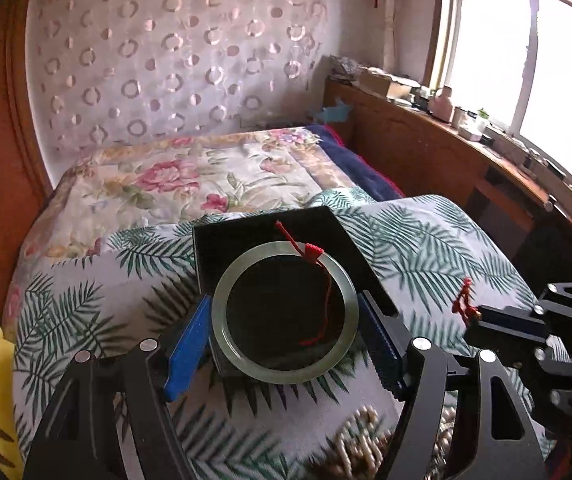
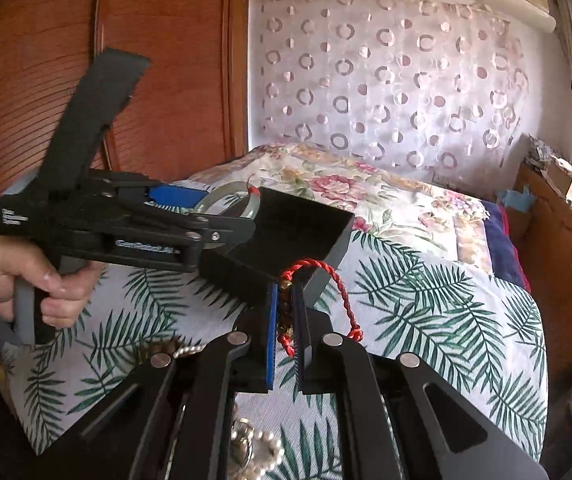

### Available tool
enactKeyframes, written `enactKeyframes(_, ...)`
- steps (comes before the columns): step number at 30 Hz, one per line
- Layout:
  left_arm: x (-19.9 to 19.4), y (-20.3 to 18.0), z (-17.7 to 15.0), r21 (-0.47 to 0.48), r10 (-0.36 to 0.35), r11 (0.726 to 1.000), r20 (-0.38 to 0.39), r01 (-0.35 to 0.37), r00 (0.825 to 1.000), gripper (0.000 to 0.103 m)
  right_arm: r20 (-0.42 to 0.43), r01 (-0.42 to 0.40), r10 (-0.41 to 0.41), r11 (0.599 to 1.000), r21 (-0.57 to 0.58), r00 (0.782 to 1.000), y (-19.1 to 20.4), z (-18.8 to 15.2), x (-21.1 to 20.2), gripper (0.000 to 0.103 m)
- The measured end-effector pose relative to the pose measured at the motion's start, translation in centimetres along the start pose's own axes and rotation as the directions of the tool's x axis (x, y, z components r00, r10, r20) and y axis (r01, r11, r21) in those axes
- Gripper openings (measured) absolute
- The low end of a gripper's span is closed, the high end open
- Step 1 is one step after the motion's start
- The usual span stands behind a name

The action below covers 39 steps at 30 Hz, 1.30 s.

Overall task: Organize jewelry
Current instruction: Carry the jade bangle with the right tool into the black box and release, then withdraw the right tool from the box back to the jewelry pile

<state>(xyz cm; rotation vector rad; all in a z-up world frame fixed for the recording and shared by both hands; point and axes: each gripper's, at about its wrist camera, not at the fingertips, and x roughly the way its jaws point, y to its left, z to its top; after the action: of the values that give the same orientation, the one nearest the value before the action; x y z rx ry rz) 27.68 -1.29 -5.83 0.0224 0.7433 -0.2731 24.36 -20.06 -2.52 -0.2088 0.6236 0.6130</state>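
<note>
Two grippers converge on one black jewelry box [image 1: 286, 236], which sits open on the palm-leaf bedspread [image 1: 426, 248]. Left gripper [image 1: 286, 332]: jaws spread across the jade bangle [image 1: 221, 320], pinching it at opposite sides; the ring lies nearly flat, directly over the box's near edge, ahead of the jaws. Right gripper [image 2: 284, 320]: jaws pressed on a red cord bracelet [image 2: 342, 284] with dark beads, just below the box's near corner. Judgement: the left gripper is nearer the opening; the bangle needs only a short forward lowering.
</note>
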Motion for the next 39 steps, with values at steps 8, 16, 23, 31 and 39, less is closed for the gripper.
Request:
enactKeyframes(8,3.0,1.2,0.4,-0.035,-0.003,0.999,-0.063,0.001,0.998,0.069,-0.003,-0.028,0.028,0.999,0.021,1.0,-1.1,2.4,2.0,0.008)
enactKeyframes(16,1.6,1.4,0.1,-0.04,0.006,0.999,-0.026,-0.007,1.0,0.081,-0.01,-0.043,0.043,0.999,0.013,0.999,-1.4,3.1,3.5,0.008)
enactKeyframes(23,-1.1,2.8,-0.8,-0.045,0.052,0.998,0.019,-0.051,0.998,0.081,-0.016,-0.091,0.091,0.995,0.027,0.996,-1.0,3.9,5.1,0.008)
enactKeyframes(31,-2.5,6.0,-2.9,-0.067,0.094,0.993,0.007,-0.093,0.996,0.082,-0.05,-0.119,0.12,0.993,0.021,0.992,0.5,5.2,7.4,0.008)
enactKeyframes(39,-3.4,7.7,-5.9,-0.094,0.101,0.99,-0.009,-0.101,0.995,0.082,-0.082,-0.098,0.1,0.995,0.028,0.992,0.7,5.2,8.3,0.033)
